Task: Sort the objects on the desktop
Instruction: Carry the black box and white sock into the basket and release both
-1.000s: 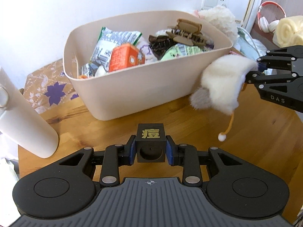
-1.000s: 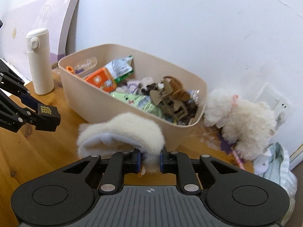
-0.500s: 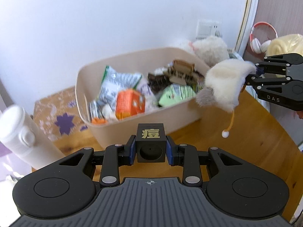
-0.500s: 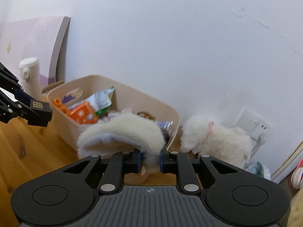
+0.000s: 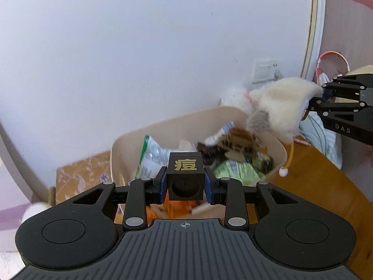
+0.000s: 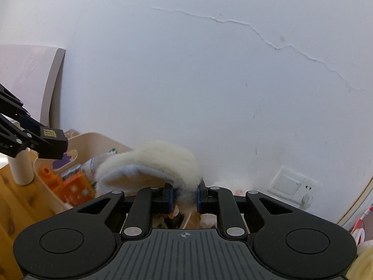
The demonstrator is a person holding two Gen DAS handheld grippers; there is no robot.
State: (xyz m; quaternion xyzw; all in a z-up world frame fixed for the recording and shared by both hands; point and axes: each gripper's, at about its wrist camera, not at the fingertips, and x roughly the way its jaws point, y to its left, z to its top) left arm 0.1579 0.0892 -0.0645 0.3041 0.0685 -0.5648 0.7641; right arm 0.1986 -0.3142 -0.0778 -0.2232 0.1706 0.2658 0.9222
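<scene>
My left gripper point(image 5: 185, 179) is shut on a small black cube point(image 5: 185, 175) with a gold character on top, held in the air above the near rim of the beige bin point(image 5: 276, 142). My right gripper point(image 6: 184, 196) is shut on a fluffy cream plush hat point(image 6: 153, 161); in the left wrist view the plush hat point(image 5: 282, 102) hangs from the right gripper point(image 5: 322, 96) over the bin's far right corner, its grey pompom and yellow cord with a white ball dangling. The bin holds snack packets, an orange box point(image 6: 73, 187) and brown hair claws point(image 5: 235, 143).
The bin stands on a wooden table point(image 5: 314, 172) against a white wall. A white bottle point(image 6: 21, 170) stands left of the bin. A white plush toy point(image 5: 235, 95) lies behind it, below a wall socket point(image 5: 265, 70). Headphones point(image 5: 331, 65) hang at the far right. A patterned box point(image 5: 79, 175) lies left.
Both grippers have risen, each keeping its grip. The bin has dropped lower in both views. The hat has come from beside the bin's right wall to above its far right corner.
</scene>
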